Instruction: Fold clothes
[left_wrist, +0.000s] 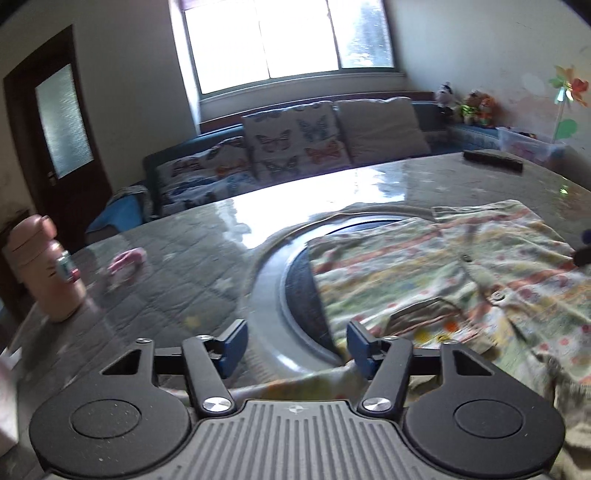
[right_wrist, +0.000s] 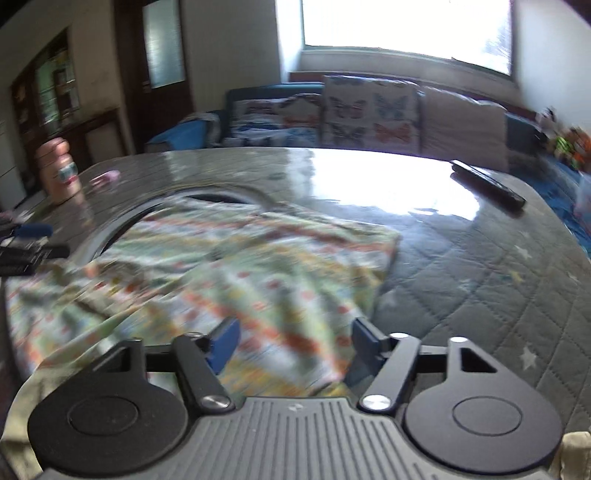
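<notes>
Item: one pale, multicoloured patterned cotton shirt (left_wrist: 443, 266) with buttoned placket, laid flat on the grey quilted bench (left_wrist: 177, 266), partly over a round inset ring (left_wrist: 266, 288). The left gripper (left_wrist: 295, 345) is set at the garment's left edge, jaws apart, the cloth lying beneath and to its right. The right gripper (right_wrist: 291, 343) is held over the shirt's near right part, jaws apart, fabric seen between them but not visibly pinched. The shirt's long axis is judged to run away from both grippers. A pink bottle (left_wrist: 44, 266) stands well apart.
</notes>
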